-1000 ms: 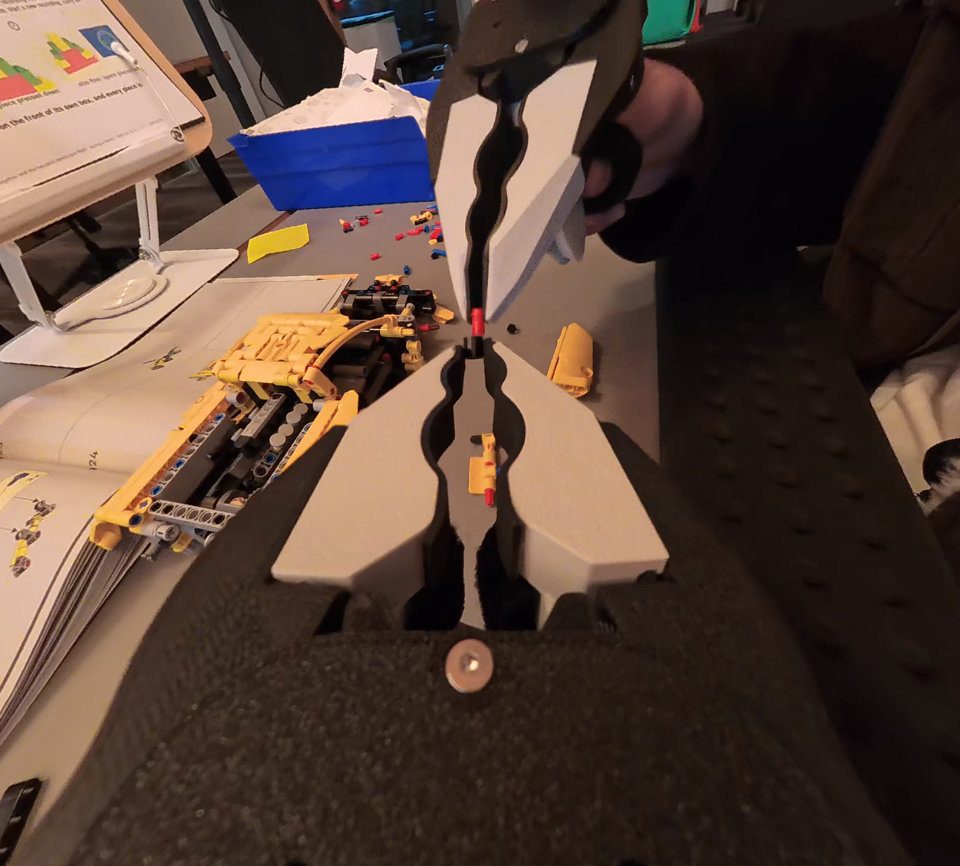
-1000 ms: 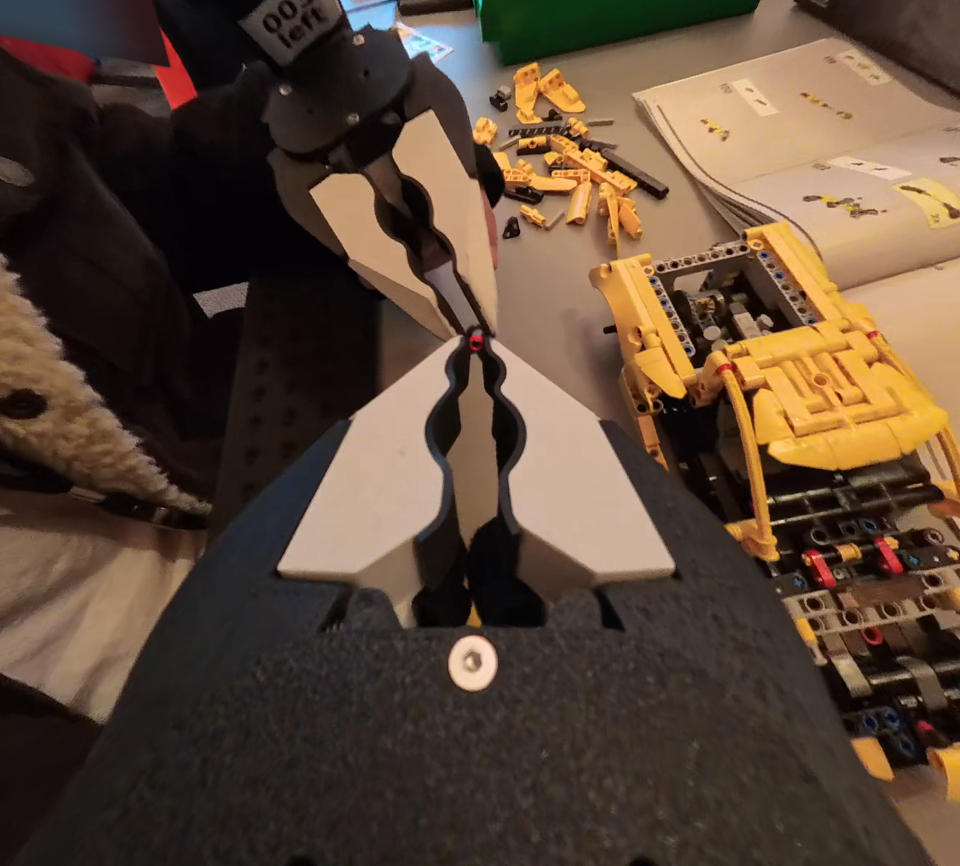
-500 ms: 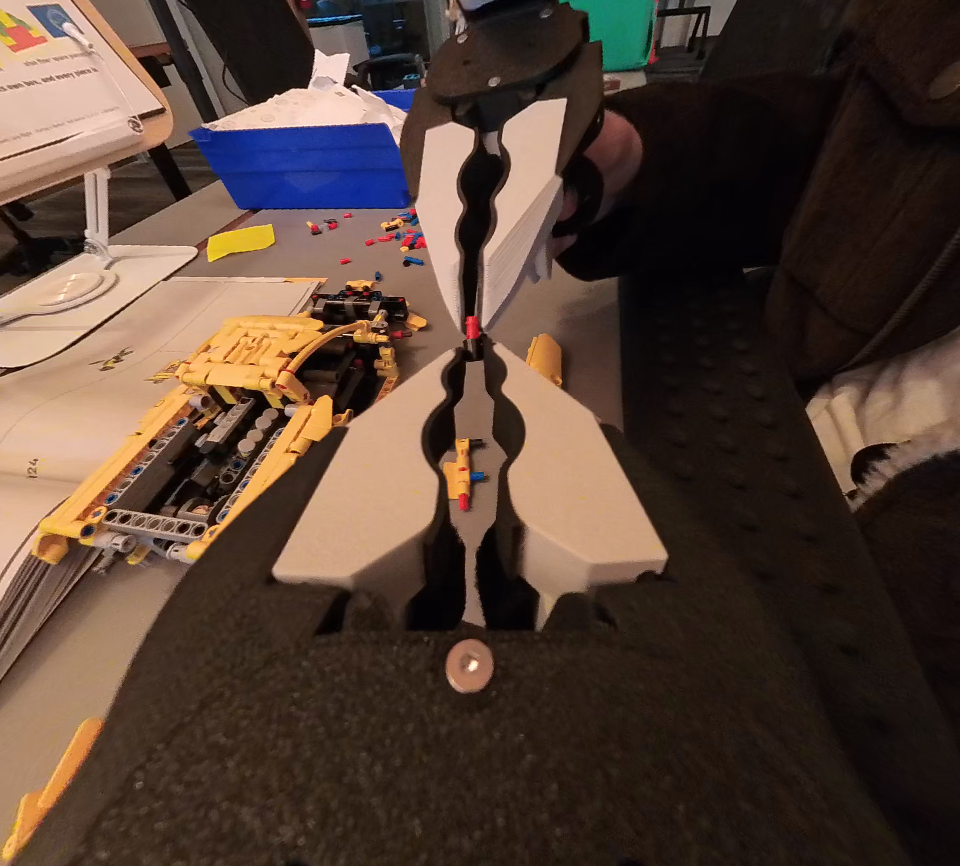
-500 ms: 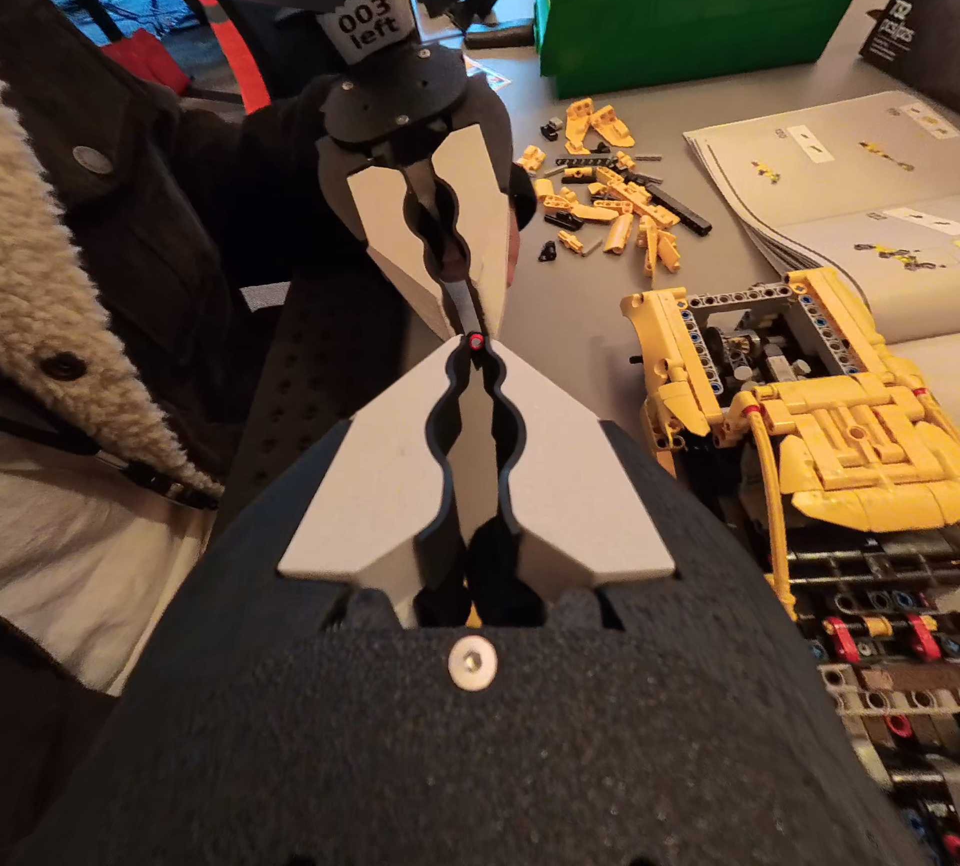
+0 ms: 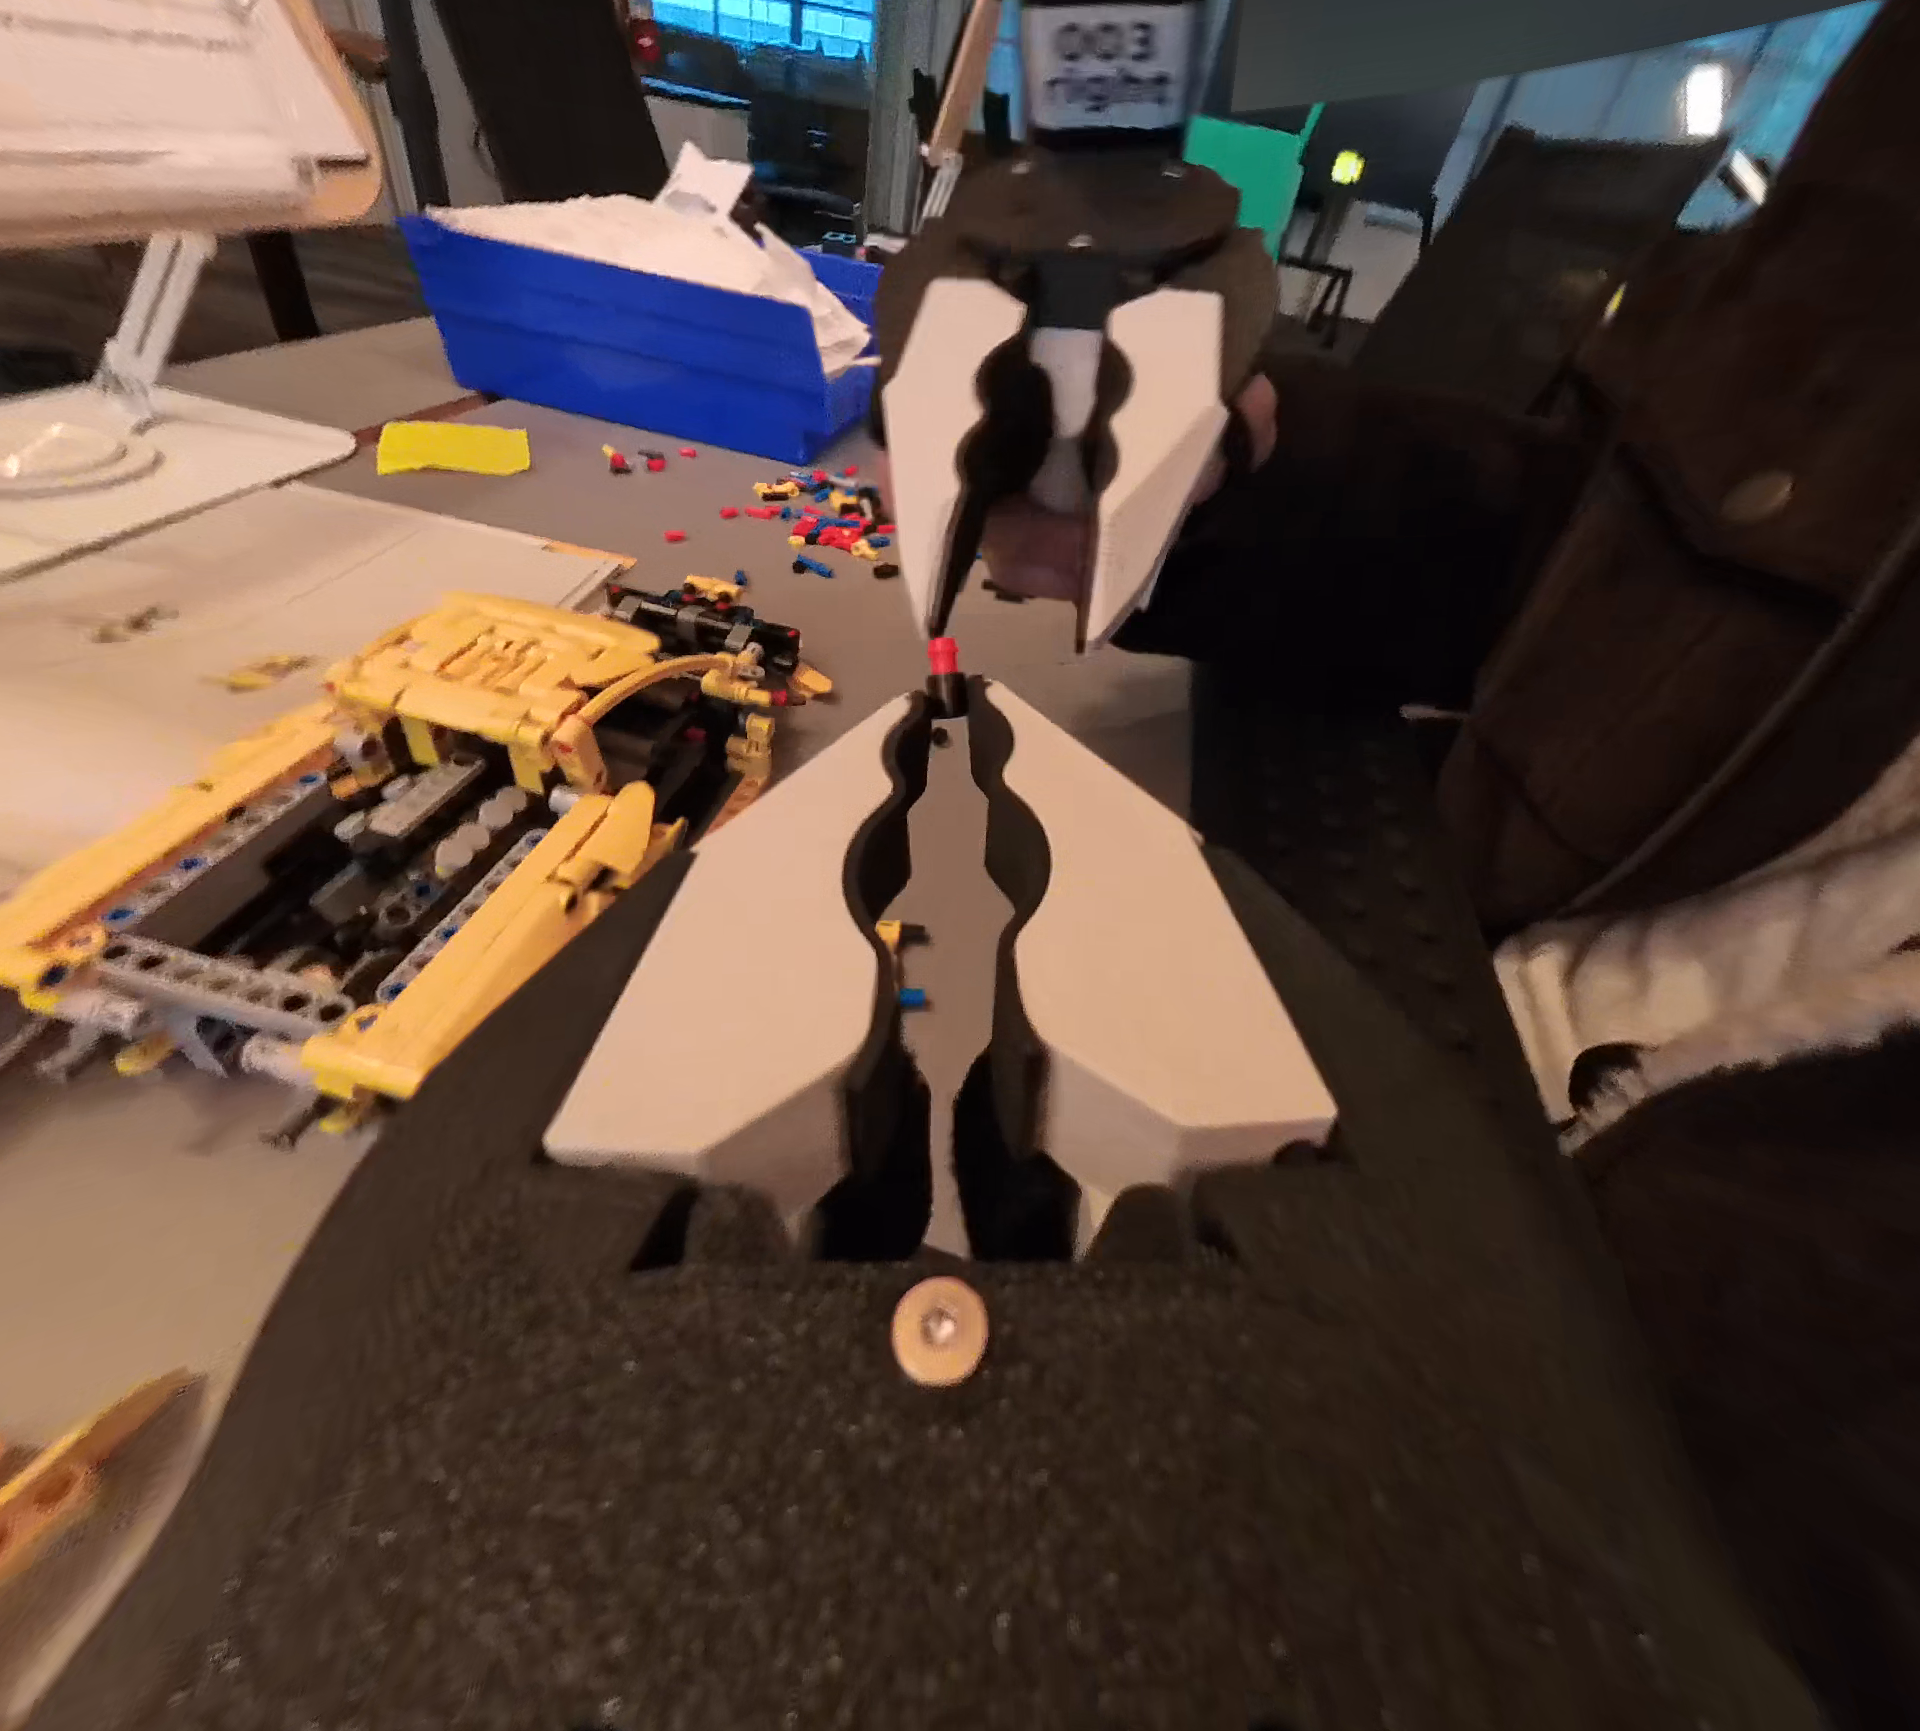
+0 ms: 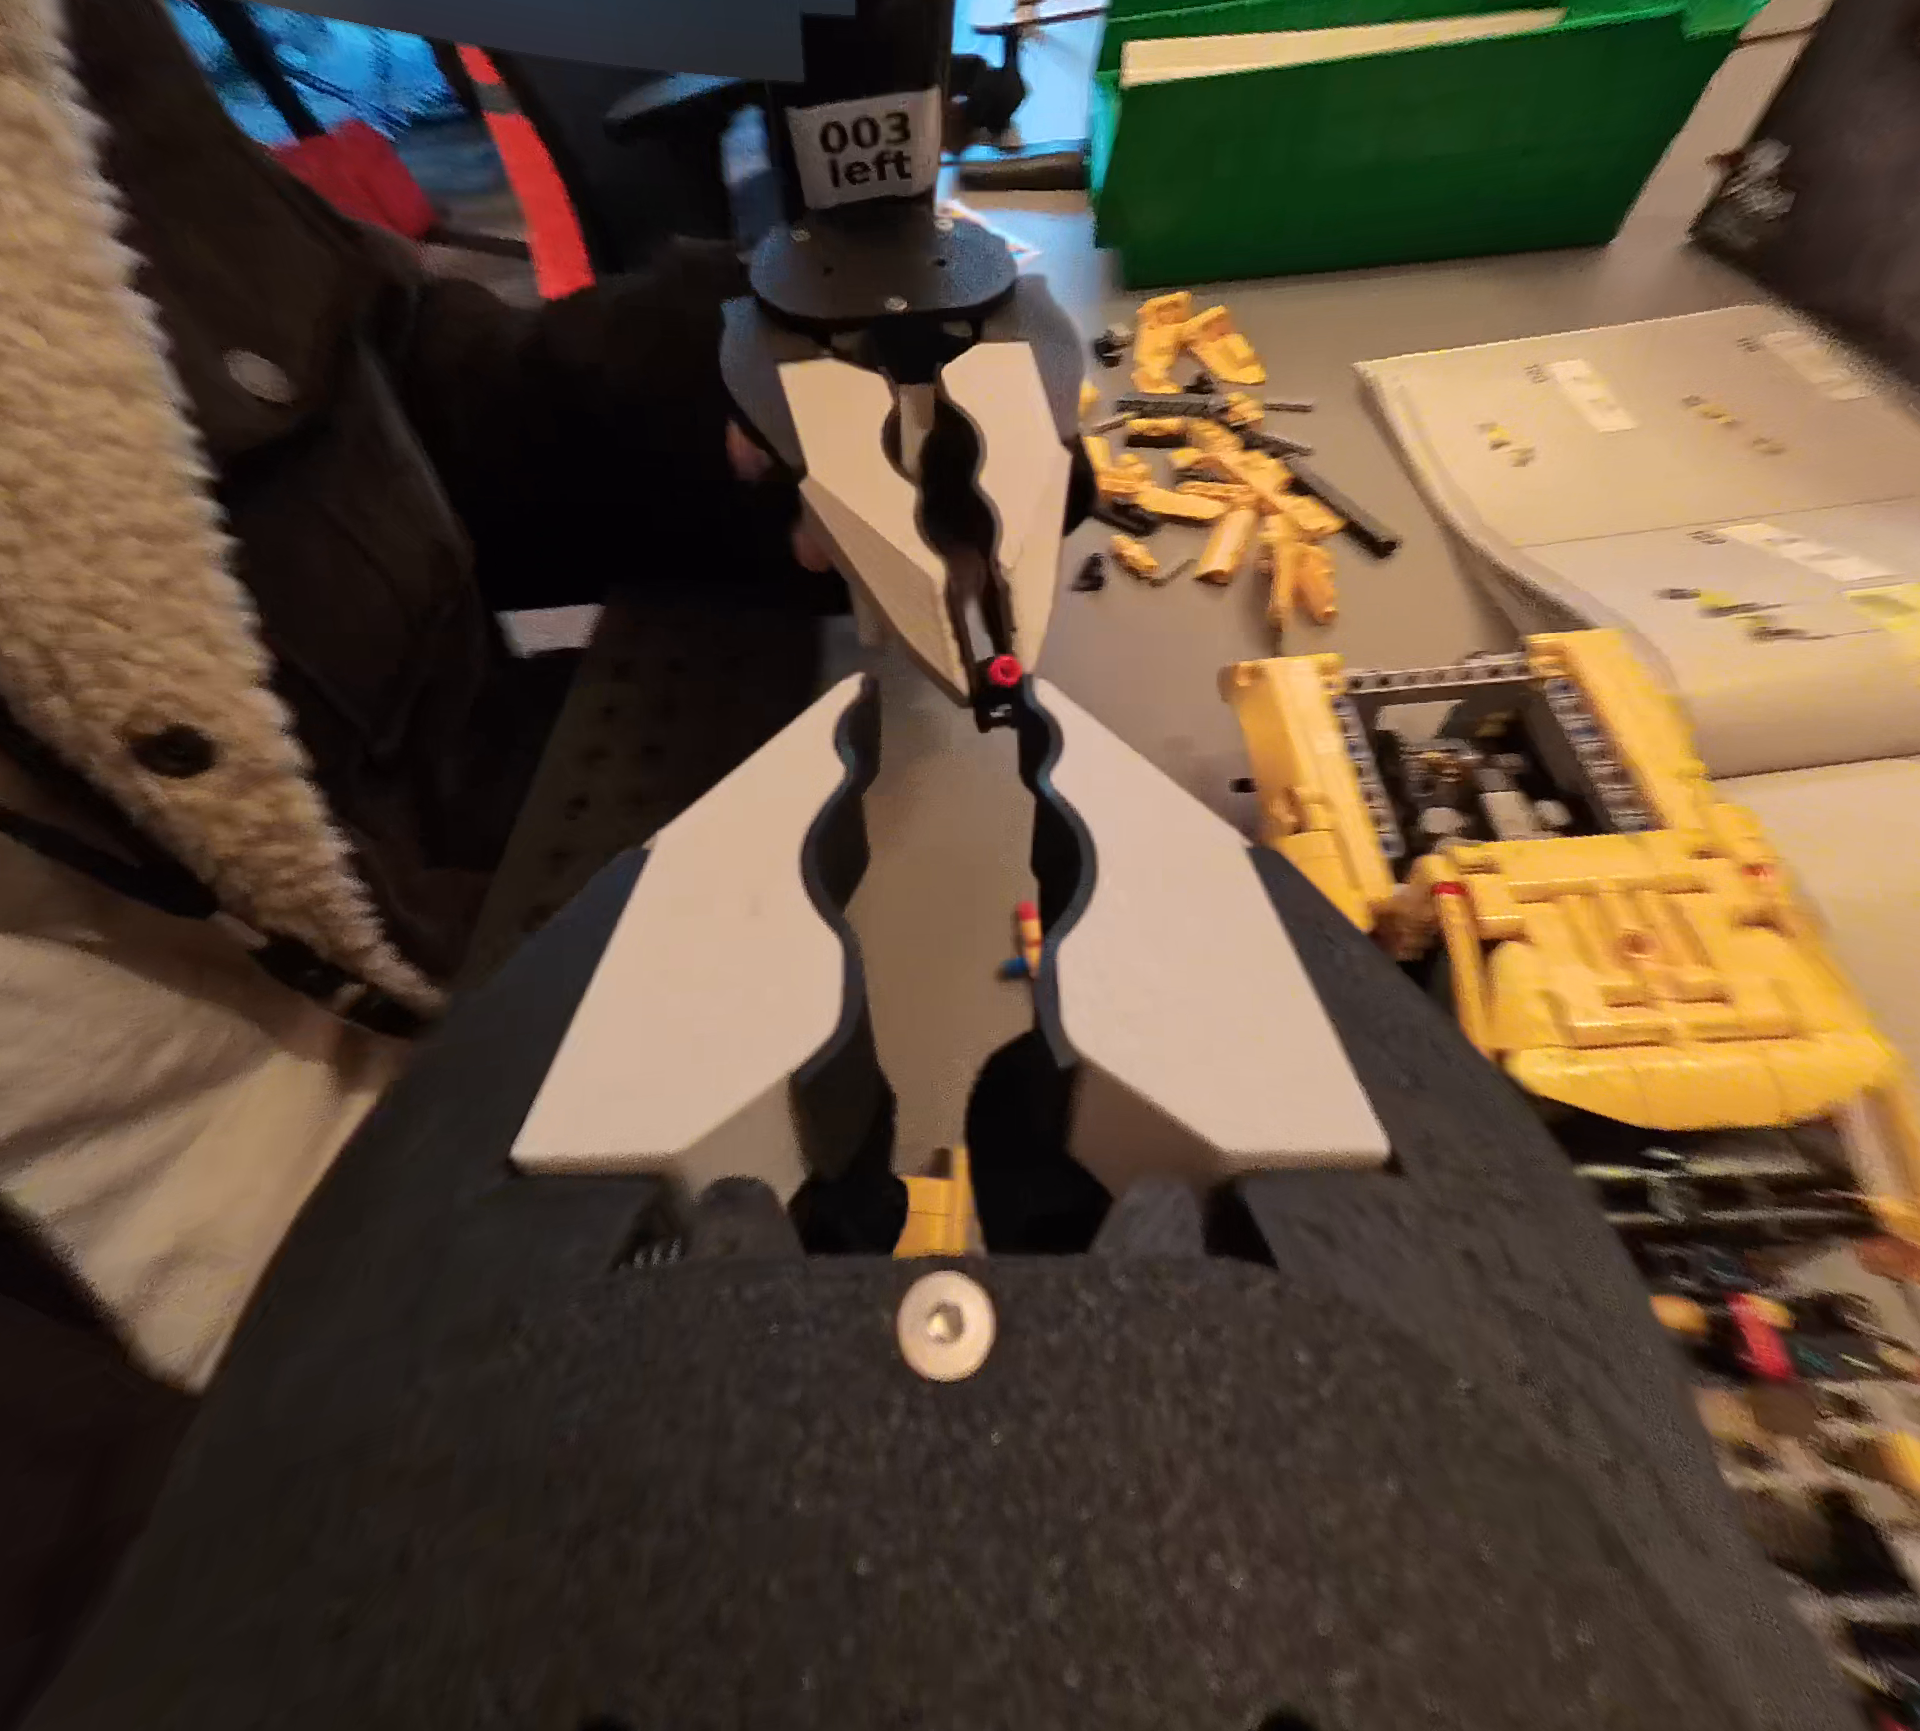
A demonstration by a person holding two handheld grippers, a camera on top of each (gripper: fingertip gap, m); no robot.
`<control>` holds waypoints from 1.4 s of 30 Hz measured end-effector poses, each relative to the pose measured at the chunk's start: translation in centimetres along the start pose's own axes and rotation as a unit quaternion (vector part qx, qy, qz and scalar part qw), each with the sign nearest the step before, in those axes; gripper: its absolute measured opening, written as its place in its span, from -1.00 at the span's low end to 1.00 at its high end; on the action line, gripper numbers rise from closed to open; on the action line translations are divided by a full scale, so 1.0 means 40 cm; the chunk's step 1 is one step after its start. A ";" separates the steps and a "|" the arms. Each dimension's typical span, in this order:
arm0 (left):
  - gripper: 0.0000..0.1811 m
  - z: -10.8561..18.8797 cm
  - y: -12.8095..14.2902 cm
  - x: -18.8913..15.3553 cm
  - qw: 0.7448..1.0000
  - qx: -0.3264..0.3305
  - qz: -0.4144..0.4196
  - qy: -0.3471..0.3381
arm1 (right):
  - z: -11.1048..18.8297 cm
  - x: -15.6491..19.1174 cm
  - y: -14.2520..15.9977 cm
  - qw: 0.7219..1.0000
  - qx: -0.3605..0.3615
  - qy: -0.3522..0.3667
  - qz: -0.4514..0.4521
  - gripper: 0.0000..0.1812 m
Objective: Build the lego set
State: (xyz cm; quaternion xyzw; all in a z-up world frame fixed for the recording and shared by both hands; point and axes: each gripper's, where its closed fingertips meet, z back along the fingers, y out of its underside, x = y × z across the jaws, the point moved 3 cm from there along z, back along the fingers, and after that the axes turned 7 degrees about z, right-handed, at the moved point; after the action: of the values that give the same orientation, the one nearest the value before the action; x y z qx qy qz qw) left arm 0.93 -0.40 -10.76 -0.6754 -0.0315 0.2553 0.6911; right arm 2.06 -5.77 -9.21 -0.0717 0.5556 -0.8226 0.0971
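My left gripper (image 5: pixel 945 707) is shut on a small black piece with a red pin (image 5: pixel 942 658) sticking out of its tip. It shows in the right wrist view (image 6: pixel 985 694) with the same red pin (image 6: pixel 1001 671). My right gripper (image 6: pixel 940 689) is open and empty, its right finger beside the pin. In the left wrist view the right gripper (image 5: pixel 1008 637) faces mine, jaws apart just above the pin. The partly built yellow and black Lego model (image 5: pixel 416 798) lies on the grey table, left of the grippers; it also shows in the right wrist view (image 6: pixel 1558 902).
An open instruction booklet (image 6: pixel 1662 486) lies under and beside the model. Loose yellow parts (image 6: pixel 1205 476) sit before a green bin (image 6: pixel 1351 143). Small red and blue pieces (image 5: pixel 821 528) lie near a blue bin (image 5: pixel 623 341). A sheet on a stand (image 5: pixel 156 19) is far left. A person's jacket fills one side. Less than 4 cm separates the two grippers' tips.
My right gripper has opened and let go of the red pin, which stays in the black piece in my left gripper. Both views have tilted up a little.
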 end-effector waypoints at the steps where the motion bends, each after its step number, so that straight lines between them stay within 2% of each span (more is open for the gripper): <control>1: -0.93 0.004 -0.005 0.012 1.000 -0.009 0.026 -0.003 | 0.000 -0.010 0.000 0.999 0.010 0.032 0.027 -0.72; 4: -0.93 0.016 -0.013 0.052 0.990 -0.036 0.133 0.000 | -0.025 -0.031 -0.006 0.986 0.055 0.123 0.101 -0.62; 7: -0.93 0.037 -0.029 0.084 0.966 -0.084 0.244 0.031 | -0.057 -0.046 -0.015 0.963 0.084 0.189 0.172 -0.57; 10: -0.93 0.051 -0.037 0.093 0.947 -0.109 0.295 0.060 | -0.076 -0.064 -0.027 0.942 0.083 0.236 0.224 -0.66; 15: -0.93 0.057 -0.043 0.084 0.923 -0.124 0.345 0.116 | -0.096 -0.070 -0.040 0.933 0.064 0.248 0.255 -0.69; 22: -0.93 0.051 -0.043 0.057 0.917 -0.110 0.348 0.158 | -0.085 -0.055 -0.054 0.930 0.048 0.241 0.272 -0.82; 28: -0.93 0.048 -0.036 0.059 0.920 -0.103 0.346 0.151 | -0.090 -0.052 -0.044 0.926 0.072 0.228 0.292 -0.91; 32: -0.92 0.053 -0.042 0.069 0.919 -0.114 0.349 0.144 | -0.093 -0.065 -0.047 0.948 0.036 0.216 0.230 -0.89; 33: -0.92 0.057 -0.043 0.072 0.919 -0.117 0.348 0.142 | -0.089 -0.070 -0.049 0.953 0.022 0.220 0.205 -0.83; 34: -0.93 0.062 -0.044 0.080 0.919 -0.123 0.349 0.136 | -0.082 -0.075 -0.050 0.956 0.010 0.226 0.187 -0.64; 35: -0.93 0.071 -0.048 0.089 0.916 -0.133 0.354 0.134 | -0.071 -0.079 -0.049 0.959 0.001 0.226 0.170 -0.54; 36: -0.92 0.081 -0.053 0.098 0.912 -0.145 0.360 0.134 | -0.056 -0.084 -0.048 0.962 -0.012 0.227 0.150 -0.50; 40: -0.92 0.128 -0.089 0.132 0.895 -0.204 0.369 0.143 | 0.039 -0.127 -0.037 0.965 -0.109 0.238 0.035 -0.50; 42: -0.93 0.154 -0.119 0.143 0.884 -0.233 0.368 0.170 | 0.089 -0.148 -0.040 0.960 -0.169 0.221 -0.024 -0.52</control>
State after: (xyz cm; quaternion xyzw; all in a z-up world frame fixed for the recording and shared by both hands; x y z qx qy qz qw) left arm 4.99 7.72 -7.43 -0.8130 0.2788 0.3580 0.3649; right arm 8.47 -6.99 -6.47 0.0836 0.6923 -0.7141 -0.0616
